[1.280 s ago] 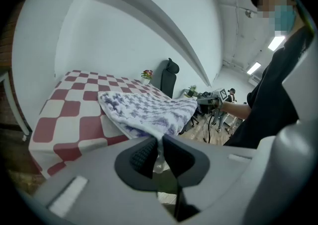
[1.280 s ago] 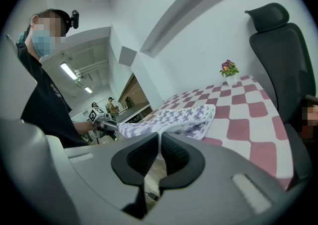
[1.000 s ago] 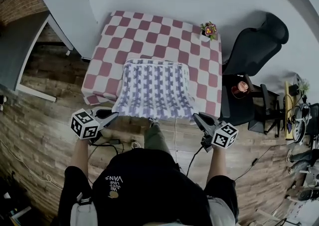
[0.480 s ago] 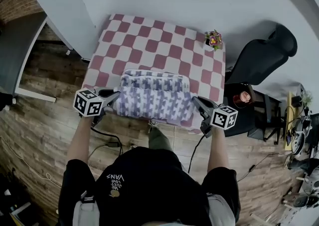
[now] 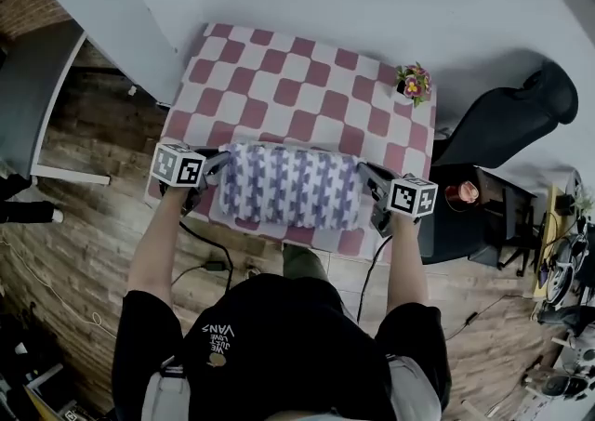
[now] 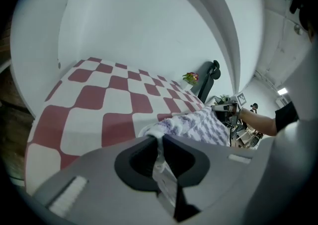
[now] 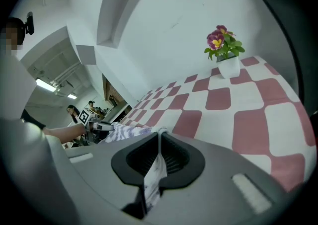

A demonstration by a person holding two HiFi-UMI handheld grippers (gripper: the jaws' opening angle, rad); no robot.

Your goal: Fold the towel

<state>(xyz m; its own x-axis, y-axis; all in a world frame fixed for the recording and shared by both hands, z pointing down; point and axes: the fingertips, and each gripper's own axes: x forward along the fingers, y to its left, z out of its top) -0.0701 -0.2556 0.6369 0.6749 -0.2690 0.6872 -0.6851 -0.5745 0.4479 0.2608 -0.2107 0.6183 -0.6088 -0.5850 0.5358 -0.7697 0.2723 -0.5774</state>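
Fingers of the left gripper (image 5: 216, 168) and right gripper (image 5: 364, 179) each pinch opposite ends of the purple-and-white patterned cloth towel (image 5: 293, 189), which lies doubled over on the red-and-white checked surface (image 5: 279, 85).

Table (image 5: 195, 75): centre of the head view, covered edge to edge by a red-and-white checked cloth (image 5: 279, 85). It stands on a wood-plank floor (image 5: 84, 215).

On the cloth:
- A purple-and-white patterned towel (image 5: 293, 185), doubled over, lies across the lower part.
- A small flower pot (image 5: 414, 85) stands upright at the upper right corner, well apart from the towel.
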